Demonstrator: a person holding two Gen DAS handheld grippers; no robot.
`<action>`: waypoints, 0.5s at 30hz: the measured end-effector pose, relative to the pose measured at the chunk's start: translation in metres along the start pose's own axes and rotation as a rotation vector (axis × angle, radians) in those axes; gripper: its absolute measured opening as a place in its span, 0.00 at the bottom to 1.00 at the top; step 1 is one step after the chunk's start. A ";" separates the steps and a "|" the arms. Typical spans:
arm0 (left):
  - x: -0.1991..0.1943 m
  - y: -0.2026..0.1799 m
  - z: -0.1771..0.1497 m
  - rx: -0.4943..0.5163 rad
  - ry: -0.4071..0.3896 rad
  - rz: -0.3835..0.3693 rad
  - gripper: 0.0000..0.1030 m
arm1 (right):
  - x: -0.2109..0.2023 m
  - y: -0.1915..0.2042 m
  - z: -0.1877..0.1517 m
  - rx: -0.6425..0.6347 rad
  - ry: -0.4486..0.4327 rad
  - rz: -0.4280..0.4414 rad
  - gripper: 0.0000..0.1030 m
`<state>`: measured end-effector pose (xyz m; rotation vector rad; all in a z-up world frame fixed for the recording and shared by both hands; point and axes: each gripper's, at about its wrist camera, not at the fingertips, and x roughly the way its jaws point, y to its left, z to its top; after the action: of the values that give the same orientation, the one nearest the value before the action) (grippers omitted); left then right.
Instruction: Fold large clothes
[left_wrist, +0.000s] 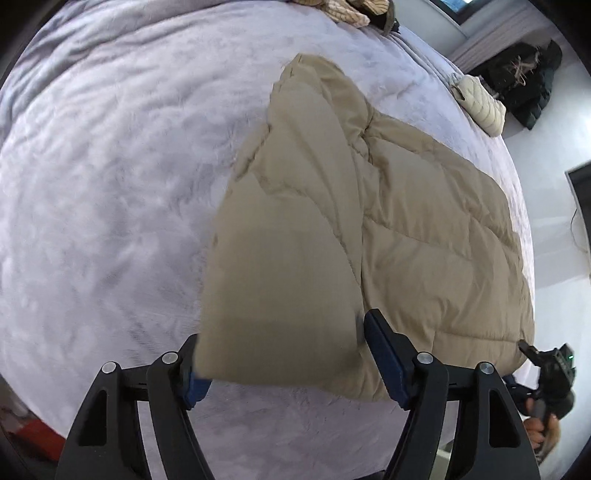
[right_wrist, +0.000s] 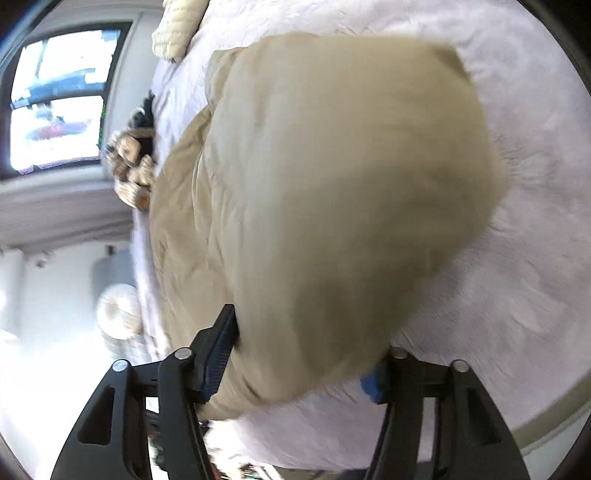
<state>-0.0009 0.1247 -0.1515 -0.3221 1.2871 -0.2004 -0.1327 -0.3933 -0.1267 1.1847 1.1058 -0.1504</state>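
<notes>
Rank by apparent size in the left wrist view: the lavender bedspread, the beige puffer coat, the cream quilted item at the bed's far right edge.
1. lavender bedspread
2. beige puffer coat, though nearness to the camera inflates it
3. cream quilted item, far from the lens, so its true size is unsure

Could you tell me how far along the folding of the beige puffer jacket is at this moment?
Partly done. The beige puffer jacket is spread on the lavender bedspread, one side already lifted over its body. The left gripper and right gripper have that flap between their fingers; whether they clamp it is unclear. Still left: laying it flat and folding further.
</notes>
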 end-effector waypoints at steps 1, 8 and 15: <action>-0.005 -0.001 0.000 0.015 -0.004 0.021 0.73 | -0.003 0.004 -0.001 -0.017 0.002 -0.028 0.64; -0.028 0.006 0.008 0.066 -0.016 0.083 0.82 | 0.002 0.053 -0.017 -0.129 -0.001 -0.116 0.74; -0.029 0.000 0.021 0.056 -0.020 0.044 1.00 | -0.021 0.061 -0.075 -0.304 0.004 -0.162 0.76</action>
<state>0.0115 0.1368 -0.1203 -0.2473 1.2649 -0.1955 -0.1507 -0.3166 -0.0672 0.8254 1.1817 -0.1007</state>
